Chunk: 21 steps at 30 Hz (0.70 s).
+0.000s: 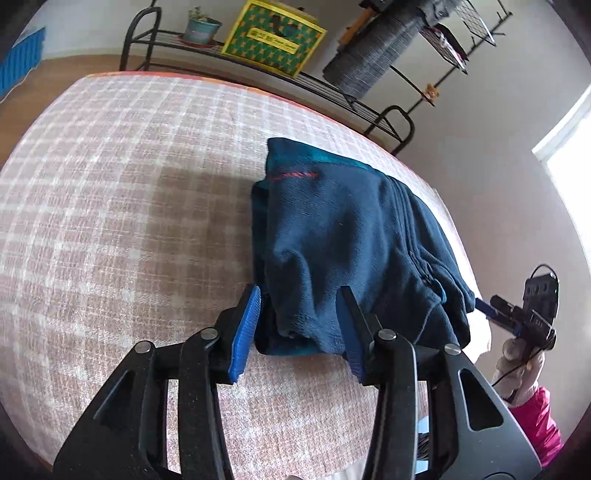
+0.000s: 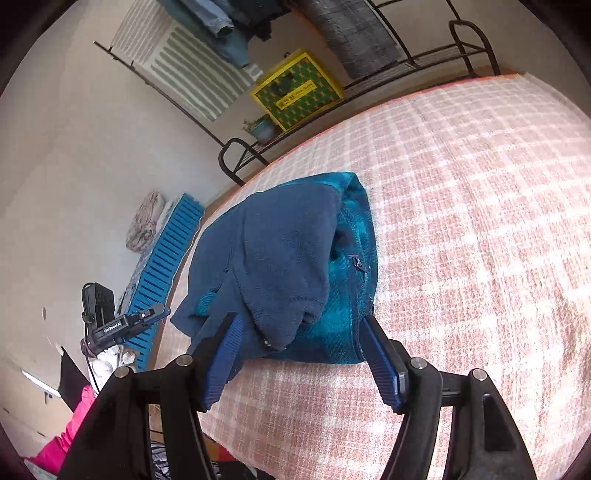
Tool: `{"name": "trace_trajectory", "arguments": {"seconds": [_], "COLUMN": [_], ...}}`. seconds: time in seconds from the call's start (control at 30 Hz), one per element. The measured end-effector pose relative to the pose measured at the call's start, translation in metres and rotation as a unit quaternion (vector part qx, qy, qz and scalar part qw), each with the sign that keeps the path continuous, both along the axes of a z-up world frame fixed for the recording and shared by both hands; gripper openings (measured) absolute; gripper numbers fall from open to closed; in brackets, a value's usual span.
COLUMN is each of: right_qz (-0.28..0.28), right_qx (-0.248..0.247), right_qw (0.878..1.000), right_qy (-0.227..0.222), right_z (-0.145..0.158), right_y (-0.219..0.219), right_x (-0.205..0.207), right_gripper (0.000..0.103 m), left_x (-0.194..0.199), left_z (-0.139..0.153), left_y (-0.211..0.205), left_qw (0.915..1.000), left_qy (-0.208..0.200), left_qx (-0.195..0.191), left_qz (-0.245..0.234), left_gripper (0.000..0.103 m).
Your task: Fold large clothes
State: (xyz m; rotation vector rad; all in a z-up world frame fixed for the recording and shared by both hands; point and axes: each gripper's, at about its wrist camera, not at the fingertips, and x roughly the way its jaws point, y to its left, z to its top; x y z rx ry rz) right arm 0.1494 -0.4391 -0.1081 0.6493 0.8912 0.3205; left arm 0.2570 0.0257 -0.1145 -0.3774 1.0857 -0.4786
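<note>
Home bedroom: checked bedspread (image 1: pixel 129 177), clothes rack (image 2: pixel 229 22) (potted plant (image 1: pixel 201 29) nearby)

A bed (image 1: pixel 110 184) covered with a pink-and-white checked blanket (image 2: pixel 480 221) carries the load. Directly on it lies a folded dark blue fleece garment (image 1: pixel 332 236), bunched into a thick bundle with teal inner layers showing, near the bed's near edge.

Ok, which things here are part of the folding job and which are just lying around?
Job: fleece, left gripper, right gripper, bed.
Lying about: yellow box, plant pot, rack, blue crate.
</note>
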Motion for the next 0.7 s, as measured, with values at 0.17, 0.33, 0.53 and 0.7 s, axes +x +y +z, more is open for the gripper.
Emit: {"name": "trace_trajectory", "arguments": {"seconds": [0.17,0.33,0.53,0.7], "right_qz": [-0.001,0.038,0.056,0.064], "right_qx": [0.044,0.048,-0.012,-0.050], "right_qw": [0.999,0.998,0.998,0.996], "right_qy": [0.019,0.033,-0.004,0.041], "right_z": [-0.017,-0.025,0.012,-0.014], "right_y": [0.004,0.026,0.032,0.029], "right_x": [0.018,0.034,0.027,0.025], "right_gripper": [0.068,0.027,0.008,0.007], "left_x": [0.026,0.028,0.001,-0.008], "left_z": [-0.042,-0.049,-0.009,-0.037], "left_y": [0.020,-0.003,-0.012,-0.009], "left_qw": [0.9908,0.9915,0.9972,0.9976], "left_qy": [0.097,0.099,0.042,0.060], "left_qx": [-0.079,-0.084,-0.059,0.018], "left_qz": [0.052,0.006,-0.017,-0.029], "left_gripper": [0.060,0.014,0.008,0.008]}}
